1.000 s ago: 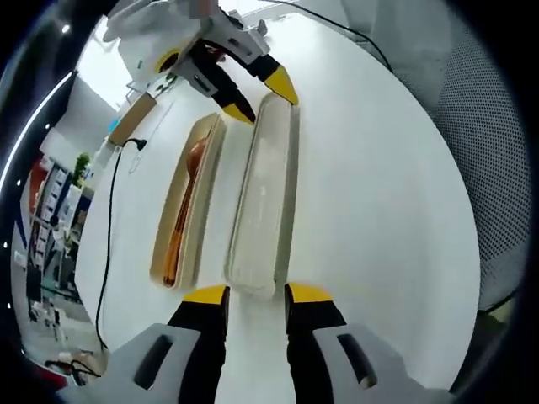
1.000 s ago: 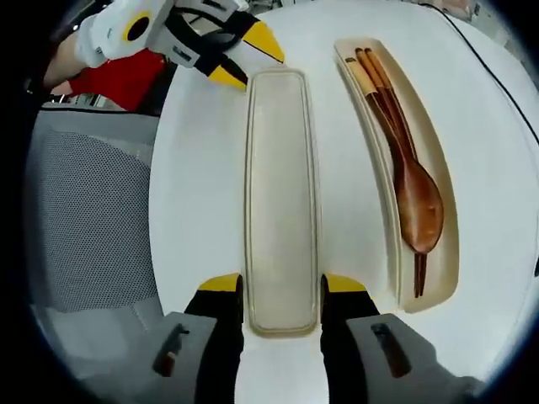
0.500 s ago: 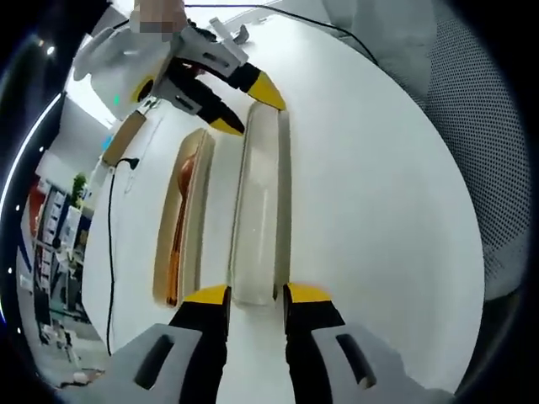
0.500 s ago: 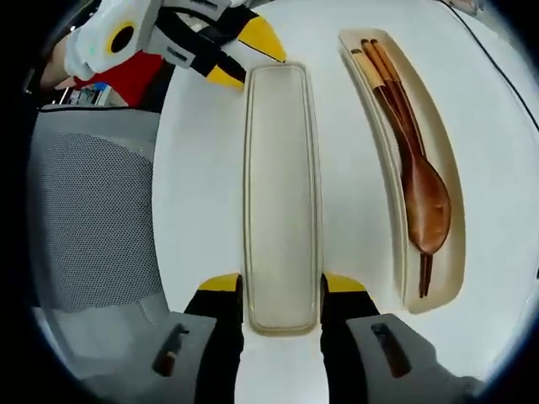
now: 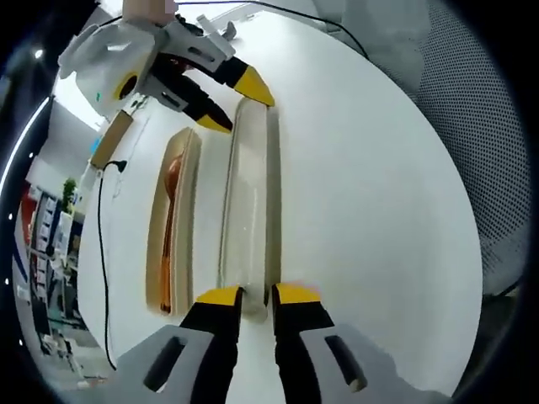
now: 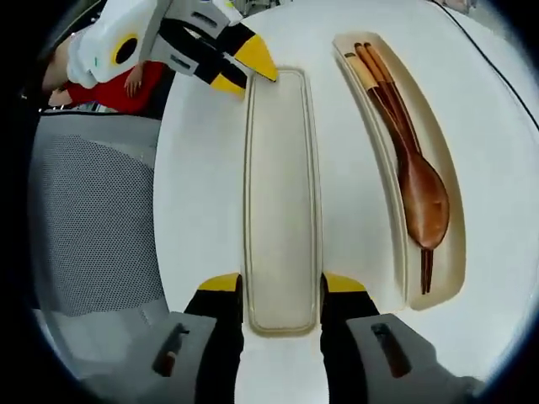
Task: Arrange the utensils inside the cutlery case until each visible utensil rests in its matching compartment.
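**Q:** Item one: the lid. Where does it lie from your jaws?

**A:** Lid (image 6: 280,198): it runs straight ahead of my right gripper (image 6: 282,290), long axis in line with the jaws. Its near end sits between my right jaws, which stand apart, one at each long edge; I cannot tell whether they press on it. My left gripper (image 5: 250,296) takes the opposite end, jaws drawn close on that narrow end (image 5: 246,210); they look clamped, though the contact itself is hidden. Each hand is nearest its own end, so any lift turns on both ends moving together.

**Q:** Item two: the case and contents?

**A:** Case tray (image 6: 450,252): just beside the lid and parallel to it, to the right of my right jaws and to the left of my left jaws. Inside lie a wooden spoon (image 6: 421,206), bowl towards my right gripper, and chopsticks (image 6: 379,84) alongside it. All lie lengthwise in the tray. I cannot make out any dividers between them.

**Q:** Materials and shapes?

**A:** Lid: pale cream, matt, long rounded rectangle with a raised rim, apparently plastic. Tray: same cream, shallow, rounded ends. Spoon and chopsticks: reddish-brown wood, smooth sheen.

**Q:** Surroundings?

**A:** Table (image 6: 210,210): round, white, smooth. Mesh chair (image 6: 93,219) beyond its edge. Black cable (image 5: 101,244) past the tray.
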A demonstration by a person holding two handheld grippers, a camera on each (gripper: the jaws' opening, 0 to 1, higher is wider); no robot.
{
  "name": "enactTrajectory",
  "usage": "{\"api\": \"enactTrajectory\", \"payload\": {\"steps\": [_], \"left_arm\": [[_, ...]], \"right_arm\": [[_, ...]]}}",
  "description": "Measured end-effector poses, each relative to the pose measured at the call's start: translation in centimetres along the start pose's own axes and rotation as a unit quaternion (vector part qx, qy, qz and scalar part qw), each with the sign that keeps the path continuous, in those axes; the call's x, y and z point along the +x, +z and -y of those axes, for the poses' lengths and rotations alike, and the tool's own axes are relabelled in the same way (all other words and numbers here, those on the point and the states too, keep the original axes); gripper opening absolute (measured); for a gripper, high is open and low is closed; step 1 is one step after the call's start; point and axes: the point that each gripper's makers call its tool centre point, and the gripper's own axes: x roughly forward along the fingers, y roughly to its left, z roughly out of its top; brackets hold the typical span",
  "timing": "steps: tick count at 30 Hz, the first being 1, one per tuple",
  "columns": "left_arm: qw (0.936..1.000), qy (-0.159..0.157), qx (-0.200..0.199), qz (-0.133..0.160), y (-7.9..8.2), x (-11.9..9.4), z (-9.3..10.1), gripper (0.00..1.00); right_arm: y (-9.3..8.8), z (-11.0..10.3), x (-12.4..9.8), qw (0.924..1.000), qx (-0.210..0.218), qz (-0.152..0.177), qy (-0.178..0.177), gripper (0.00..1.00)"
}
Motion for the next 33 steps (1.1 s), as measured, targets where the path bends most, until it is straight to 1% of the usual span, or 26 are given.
{"api": "enactTrajectory", "payload": {"steps": [3,6,17,26,33], "left_arm": [[1.0000,0.004,0.000,0.000,-0.01,0.02,-0.24,0.12],[1.0000,0.003,-0.007,0.001,-0.08,0.06,-0.29,0.12],[1.0000,0.004,-0.005,0.000,0.00,-0.06,-0.24,0.11],[0.9999,0.005,-0.012,0.001,0.01,-0.15,-0.20,0.11],[0.9999,0.000,-0.010,0.000,0.11,-0.21,-0.16,0.10]], "right_arm": [[0.03,0.02,0.01,1.0000,0.000,0.000,-0.001,0.33],[0.05,0.07,0.00,1.0000,0.001,0.000,-0.001,0.34],[0.03,0.06,0.00,1.0000,0.001,-0.001,0.002,0.34],[0.05,0.01,0.01,1.0000,-0.001,-0.004,0.006,0.34],[0.01,-0.03,-0.01,1.0000,-0.006,-0.003,0.006,0.35]]}}
